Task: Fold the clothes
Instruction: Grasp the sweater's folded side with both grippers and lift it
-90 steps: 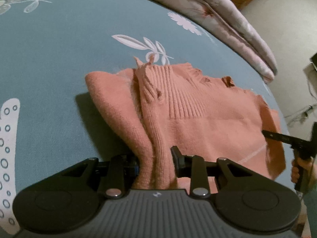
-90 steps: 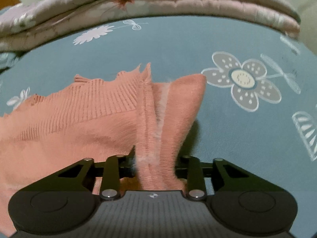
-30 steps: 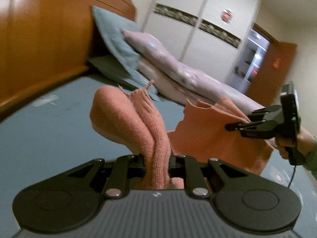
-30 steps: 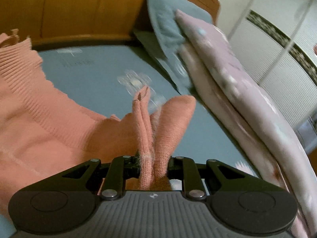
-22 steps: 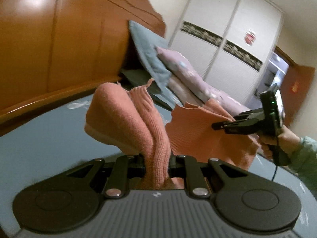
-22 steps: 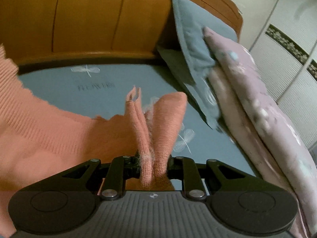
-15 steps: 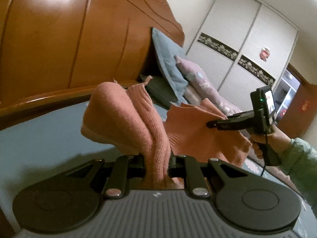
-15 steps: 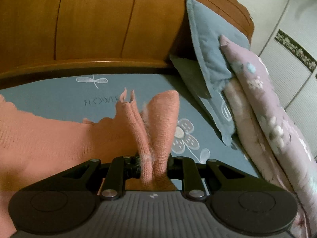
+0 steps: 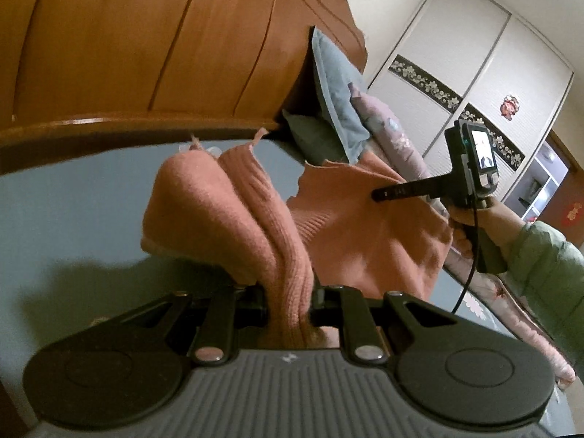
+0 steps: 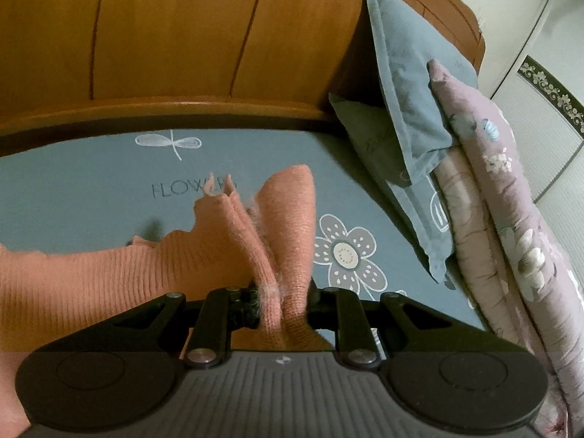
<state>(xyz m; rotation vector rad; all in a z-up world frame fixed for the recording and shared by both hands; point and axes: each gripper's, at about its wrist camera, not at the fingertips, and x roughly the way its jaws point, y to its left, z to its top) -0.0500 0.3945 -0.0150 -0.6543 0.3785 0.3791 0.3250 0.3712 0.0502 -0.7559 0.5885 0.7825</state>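
A salmon-pink knitted sweater (image 9: 365, 233) hangs in the air between both grippers, above the blue-grey bedsheet (image 9: 73, 219). My left gripper (image 9: 290, 301) is shut on a bunched fold of one side of the sweater. My right gripper (image 10: 283, 301) is shut on a fluffy folded part of the sweater (image 10: 91, 284), whose ribbed body stretches off to the left. In the left wrist view the right gripper (image 9: 379, 194) reaches in from the right, held by a hand (image 9: 474, 219) in a green sleeve, its tips against the knit.
A wooden headboard (image 10: 182, 36) stands close ahead. A blue-grey pillow (image 10: 408, 73) and a folded pink floral quilt (image 10: 511, 219) lie along the right side of the bed. White wardrobe doors (image 9: 474, 73) are behind. The sheet (image 10: 91, 182) carries flower prints.
Both grippers have carried the lifted sweater toward the headboard and a little lower. The left gripper has rolled. The sheet's flower print now lies close under the right gripper.
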